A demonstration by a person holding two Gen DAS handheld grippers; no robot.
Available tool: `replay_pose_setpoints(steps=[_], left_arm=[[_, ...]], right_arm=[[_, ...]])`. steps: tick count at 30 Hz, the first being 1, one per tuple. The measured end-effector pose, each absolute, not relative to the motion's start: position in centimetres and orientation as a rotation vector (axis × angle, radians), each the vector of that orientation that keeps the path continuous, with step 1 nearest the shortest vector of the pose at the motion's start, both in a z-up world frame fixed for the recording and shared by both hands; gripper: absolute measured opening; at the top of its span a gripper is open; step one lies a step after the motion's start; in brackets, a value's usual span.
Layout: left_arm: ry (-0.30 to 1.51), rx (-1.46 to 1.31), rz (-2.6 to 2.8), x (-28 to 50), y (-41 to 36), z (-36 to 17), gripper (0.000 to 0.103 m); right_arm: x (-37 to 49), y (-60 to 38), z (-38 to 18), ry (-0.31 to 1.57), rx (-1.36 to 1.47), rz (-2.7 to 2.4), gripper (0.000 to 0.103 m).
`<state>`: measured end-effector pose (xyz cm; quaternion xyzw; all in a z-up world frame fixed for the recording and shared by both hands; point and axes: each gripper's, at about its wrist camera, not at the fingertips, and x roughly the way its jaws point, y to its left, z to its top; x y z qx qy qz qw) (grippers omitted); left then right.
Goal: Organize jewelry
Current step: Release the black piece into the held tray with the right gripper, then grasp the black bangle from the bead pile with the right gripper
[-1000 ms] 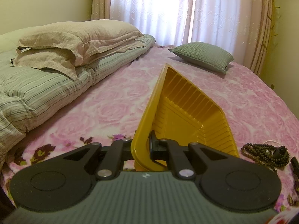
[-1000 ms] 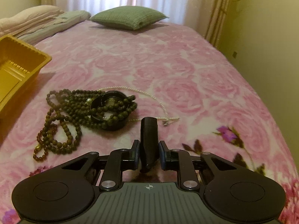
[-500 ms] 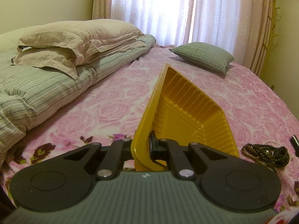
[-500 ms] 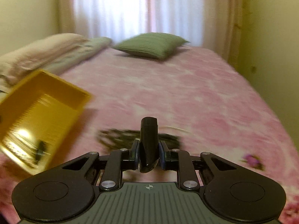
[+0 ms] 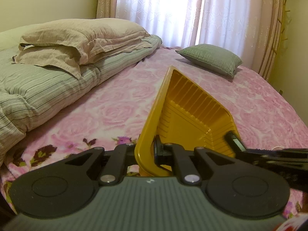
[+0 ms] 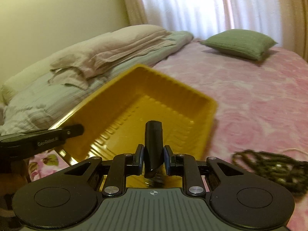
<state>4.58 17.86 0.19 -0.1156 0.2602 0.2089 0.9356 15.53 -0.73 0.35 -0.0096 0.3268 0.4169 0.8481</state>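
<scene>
Left hand-held gripper (image 5: 152,152) is clamped shut on the near rim of the yellow tray (image 6: 146,104), tilting it up off the bed (image 6: 250,88). Right hand-held gripper (image 6: 153,159) pinches a small black tube (image 6: 153,144), stiff, light, probably slippery, over the tray's near end. Bead necklaces (image 6: 269,163) lie right of the tray: limp, tangle-prone; take by a bunched loop.

Right hand-held gripper (image 6: 154,160): pads clamped on a black cylindrical piece (image 6: 153,144), upright, tilted slightly.
Yellow tray (image 6: 138,104): directly beyond the gripper, tilted, empty where visible.
Left hand-held gripper (image 6: 41,140): reaches in from the left at the tray's near corner.
Dark bead necklaces (image 6: 269,163): blurred heap on the pink floral bed (image 6: 250,96), right of the tray.
Green cushion (image 6: 240,43): far side, near the curtains.
</scene>
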Motion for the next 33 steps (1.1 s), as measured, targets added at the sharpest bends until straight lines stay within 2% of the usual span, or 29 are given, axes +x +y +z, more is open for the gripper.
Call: replay_pose_setpoints(steps=[4,5,6,8,25,33], left_arm=[[0.534,-0.231,0.419,4.6,17.9,0.2,0.007],[0.533,-0.232,0.420,4.6,17.9,0.2,0.007],[0.533,-0.235,0.417,4.6,18.0,0.2,0.007],[0.532,-0.238,0.418,4.7,18.0,0.1,0.007],[0.531,-0.241,0.429,4.5,18.2,0.0,0.007],[0.531,-0.234,0.436,4.6,17.8,0.2,0.007]], right_arm=[[16.0,0.5,-0.5,0.711,0.015,0.924,0.021],[16.1,0.3,-0.6,0.707,0.030,0.931,0.025],[16.1,0.2,-0.5,0.703,0.036,0.926,0.032],[16.0,-0.7,-0.3,0.681,0.043,0.907,0.035],[15.7,-17.6,-4.0,0.694,-0.025,0.430,0.035],[16.3,-17.7,-5.2,0.705,-0.021,0.426,0.035]])
